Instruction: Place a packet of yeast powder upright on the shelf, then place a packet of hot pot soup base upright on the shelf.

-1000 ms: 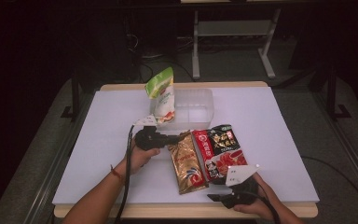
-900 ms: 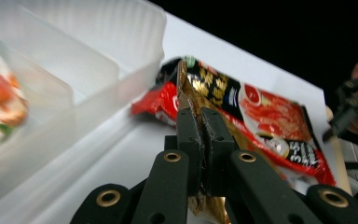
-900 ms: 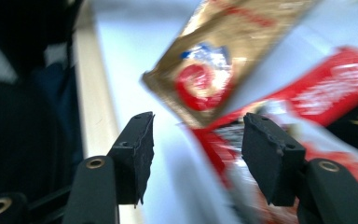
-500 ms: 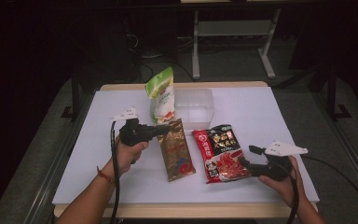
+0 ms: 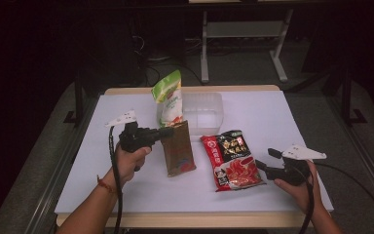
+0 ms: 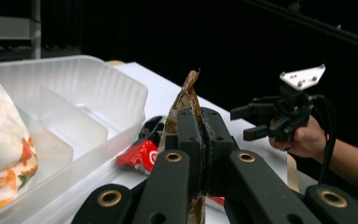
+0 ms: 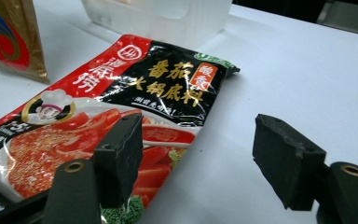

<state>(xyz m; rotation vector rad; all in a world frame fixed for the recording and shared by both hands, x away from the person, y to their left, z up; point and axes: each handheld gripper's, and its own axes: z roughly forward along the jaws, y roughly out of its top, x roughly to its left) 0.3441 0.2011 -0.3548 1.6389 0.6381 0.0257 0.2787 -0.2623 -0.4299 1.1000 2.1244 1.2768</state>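
White table (image 5: 272,122) | left claw (image 5: 168,131) pinching brown pouch (image 5: 179,153) | right claw (image 5: 263,163) spread beside red packet (image 5: 231,158)

We see a glossy, crinkled foil-like brown pouch (image 5: 179,150) pinched between the matt black, slightly rough pads of the left gripper (image 6: 204,140), beside a shiny printed plastic-film red-and-black sachet (image 7: 116,107) whose surface throws bright reflections. The clear tray (image 6: 81,109) looks like thin, ribbed, translucent plastic with a soft sheen, and the green-and-white bag (image 5: 168,99) in it is smooth glossy film. We note the matt white, smooth table top (image 5: 282,117) with its pale wooden edge, and the brass-coloured metal rivets on the right gripper (image 7: 200,158).
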